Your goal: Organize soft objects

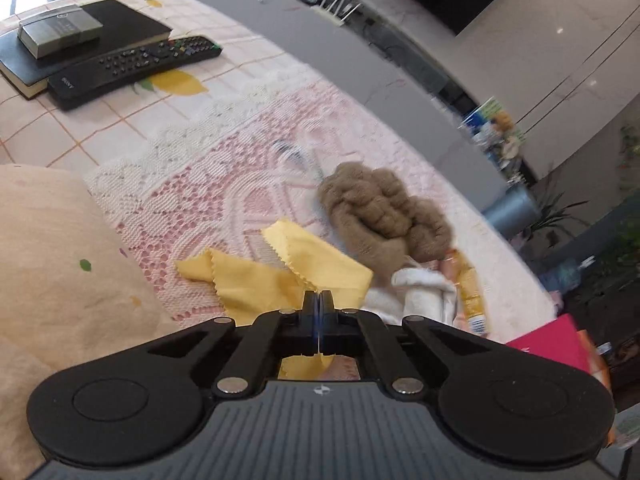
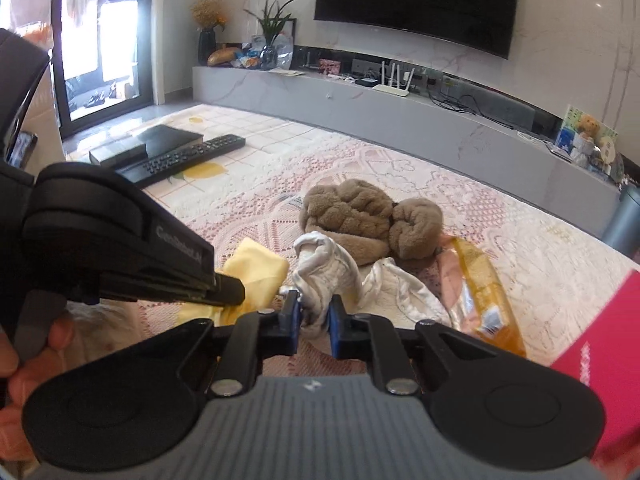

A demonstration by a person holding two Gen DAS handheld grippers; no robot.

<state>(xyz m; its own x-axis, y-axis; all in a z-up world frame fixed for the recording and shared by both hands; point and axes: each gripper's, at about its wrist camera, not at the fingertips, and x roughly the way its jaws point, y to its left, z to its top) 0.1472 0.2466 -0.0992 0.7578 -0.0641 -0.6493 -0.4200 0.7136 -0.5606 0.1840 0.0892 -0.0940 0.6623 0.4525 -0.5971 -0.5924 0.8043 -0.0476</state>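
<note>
- Right now the left gripper (image 1: 320, 300) is clenching a corner of the yellow cloth (image 1: 280, 276), which is lying on the pink lace table cover (image 1: 208, 200).
- Meanwhile the right gripper (image 2: 314, 312) is pinching the white cloth (image 2: 324, 276), beside the brown plush (image 2: 360, 220).

Yellow cloth (image 1: 280, 276), pinked edges, crumpled and partly lifted off the lace-covered surface. Brown fleece bundle (image 2: 360, 220), knotted, lying beyond it. White cloth (image 2: 332, 276), rumpled, touching the brown bundle's near side.
</note>
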